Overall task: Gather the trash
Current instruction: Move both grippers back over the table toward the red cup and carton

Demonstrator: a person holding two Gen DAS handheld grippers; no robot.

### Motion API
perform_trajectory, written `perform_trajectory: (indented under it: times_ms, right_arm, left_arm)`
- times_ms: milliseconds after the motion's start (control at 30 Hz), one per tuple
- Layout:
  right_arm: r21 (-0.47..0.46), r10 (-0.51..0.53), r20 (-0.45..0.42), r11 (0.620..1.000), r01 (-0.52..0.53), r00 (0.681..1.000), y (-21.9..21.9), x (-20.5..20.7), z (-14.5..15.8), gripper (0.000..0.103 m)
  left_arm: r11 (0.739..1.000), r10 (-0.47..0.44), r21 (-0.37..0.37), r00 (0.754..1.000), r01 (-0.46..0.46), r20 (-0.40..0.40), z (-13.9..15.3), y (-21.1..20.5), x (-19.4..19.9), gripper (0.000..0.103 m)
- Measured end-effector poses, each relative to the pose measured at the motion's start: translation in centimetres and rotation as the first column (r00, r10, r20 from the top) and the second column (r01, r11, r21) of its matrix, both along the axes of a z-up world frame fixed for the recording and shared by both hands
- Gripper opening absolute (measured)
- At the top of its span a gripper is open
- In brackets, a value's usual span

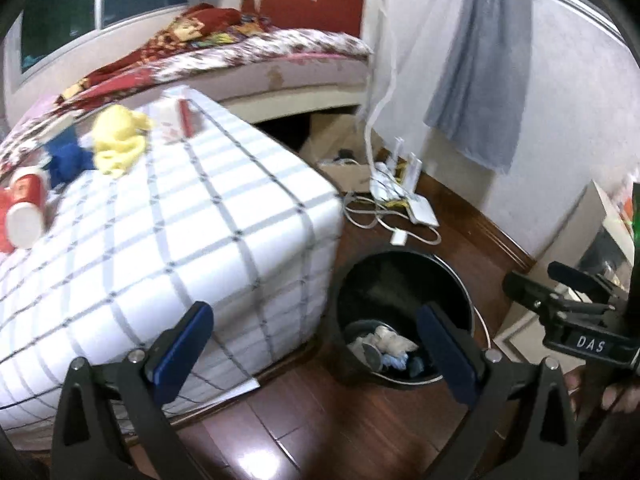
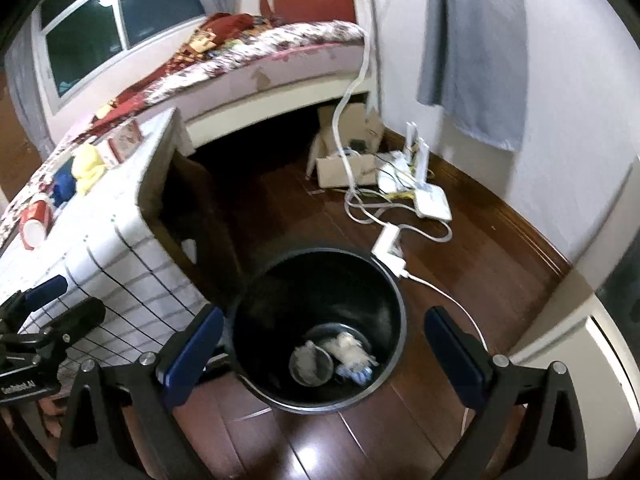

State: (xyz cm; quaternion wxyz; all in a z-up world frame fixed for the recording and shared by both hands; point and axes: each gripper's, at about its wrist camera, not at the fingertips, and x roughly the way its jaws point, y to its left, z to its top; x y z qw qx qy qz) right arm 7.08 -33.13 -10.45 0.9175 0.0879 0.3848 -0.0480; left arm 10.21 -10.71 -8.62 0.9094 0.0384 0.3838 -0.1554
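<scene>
A black trash bin [image 1: 404, 272] [image 2: 320, 280] stands on the wood floor beside a table covered with a white checked cloth [image 1: 168, 240] [image 2: 120, 268]. Crumpled white and blue trash [image 1: 388, 346] [image 2: 348, 354] lies at the bin's bottom. On the table lie a red paper cup [image 1: 24, 208] [image 2: 36, 220], a yellow crumpled piece [image 1: 118, 140] [image 2: 88, 166], a blue piece [image 1: 68, 160] [image 2: 63, 186] and a red-white carton [image 1: 178, 118] [image 2: 124, 140]. My left gripper [image 1: 316, 344] is open and empty, over the table corner and bin. My right gripper [image 2: 320, 352] is open and empty, above the bin.
A bed with a patterned blanket [image 1: 248, 44] [image 2: 256, 48] stands behind the table. A cardboard box [image 2: 344, 160], white routers [image 1: 404, 184] [image 2: 424, 192] and loose cables [image 2: 376, 216] lie on the floor by the wall. A grey cloth [image 1: 488, 64] [image 2: 476, 48] hangs on the wall.
</scene>
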Motion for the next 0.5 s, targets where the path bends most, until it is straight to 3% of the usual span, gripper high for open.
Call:
perform_trajectory:
  times_ms: [233, 500]
  right_arm:
    - [-0.009, 0.131, 0.055, 0.991, -0.130, 0.990, 5.2, 2.9, 2.4, 0.102]
    - [-0.042, 0.265, 0.079, 0.964, -0.262, 0.961, 11.4, 7.1, 4.7, 0.102]
  left_arm:
    - [0.991, 0.133, -0.006, 0.990, -0.133, 0.040, 2.4, 5.6, 1.4, 0.102]
    - [0.949, 0.314, 0.011, 0.946, -0.316, 0.085, 3.6, 13.1, 3.4, 0.102]
